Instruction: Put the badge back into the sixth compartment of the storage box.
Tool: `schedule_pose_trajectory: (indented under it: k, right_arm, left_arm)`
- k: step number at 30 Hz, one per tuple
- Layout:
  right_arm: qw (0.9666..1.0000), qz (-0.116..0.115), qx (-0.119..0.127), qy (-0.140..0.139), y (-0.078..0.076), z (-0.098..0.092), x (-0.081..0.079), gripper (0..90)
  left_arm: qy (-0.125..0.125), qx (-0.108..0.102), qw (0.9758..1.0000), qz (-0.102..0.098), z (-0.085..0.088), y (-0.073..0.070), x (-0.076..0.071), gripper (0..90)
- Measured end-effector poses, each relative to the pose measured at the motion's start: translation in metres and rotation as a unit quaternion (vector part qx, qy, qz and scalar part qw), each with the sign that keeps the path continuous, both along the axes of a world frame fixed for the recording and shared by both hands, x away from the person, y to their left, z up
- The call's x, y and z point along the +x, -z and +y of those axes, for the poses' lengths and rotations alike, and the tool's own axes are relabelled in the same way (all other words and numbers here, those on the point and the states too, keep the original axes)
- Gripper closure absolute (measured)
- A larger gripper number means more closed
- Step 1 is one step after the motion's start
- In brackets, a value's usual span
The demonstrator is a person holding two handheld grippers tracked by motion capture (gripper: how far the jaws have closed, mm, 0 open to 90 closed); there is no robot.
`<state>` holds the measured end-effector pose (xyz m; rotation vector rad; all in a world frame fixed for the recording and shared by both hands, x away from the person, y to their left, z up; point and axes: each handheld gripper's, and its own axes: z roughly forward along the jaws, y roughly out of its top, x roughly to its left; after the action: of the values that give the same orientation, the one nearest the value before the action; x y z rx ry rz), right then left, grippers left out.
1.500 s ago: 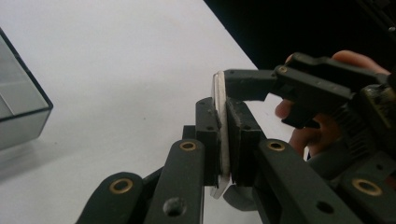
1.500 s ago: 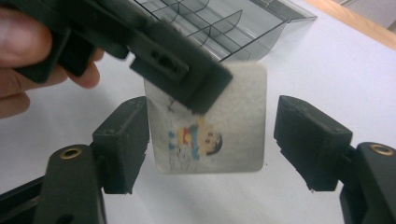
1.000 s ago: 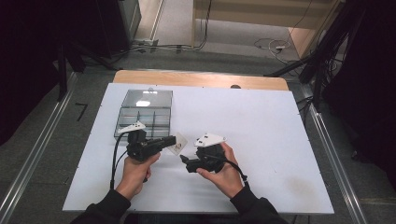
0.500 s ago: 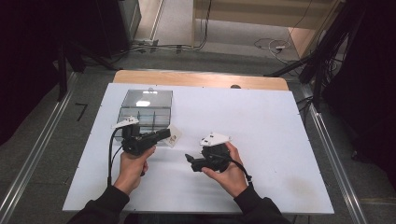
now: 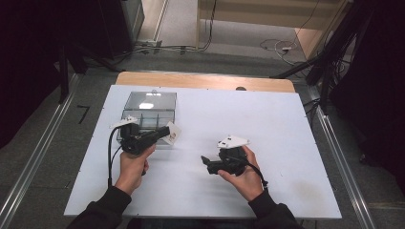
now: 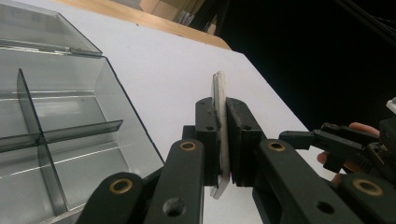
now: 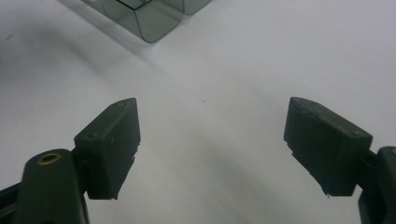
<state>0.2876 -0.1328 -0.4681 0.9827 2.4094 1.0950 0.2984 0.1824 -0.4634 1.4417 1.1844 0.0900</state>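
Left gripper [image 6: 222,135] is clamped on a thin white card [image 6: 219,100], held edge-on just beside the clear divided box [image 5: 149,112] at its right front corner; right gripper [image 7: 212,149] has jaws spread wide w/ nothing between, over bare white table [image 5: 267,119]; we see it well apart from the box.

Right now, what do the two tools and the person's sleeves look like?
Both are black handheld tools. The left tool trails a black cable, and the right tool carries a pale three-cornered plate on top. Close up, its pads are blocky and dark, with brass-coloured pivot pins. The person's sleeves are dark.
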Motion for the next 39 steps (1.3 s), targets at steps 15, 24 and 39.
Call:
schedule_pose_trajectory:
  k: [15,24,39]
  right_arm:
    - [0.9989,0.002,-0.001,0.047,0.001,-0.045,0.003,17.0]
    - [0.9962,-0.002,0.007,0.087,-0.003,-0.082,0.002,16.9]
    - [0.9884,0.001,0.018,0.151,-0.003,-0.136,0.001,16.8]
  left_arm:
    - [-0.028,0.010,0.9995,-0.006,0.005,0.002,0.007,84.8]
    - [-0.044,0.012,0.9989,-0.009,0.011,0.001,0.008,84.8]
    - [-0.076,0.044,0.9961,-0.006,0.015,0.011,0.018,84.6]
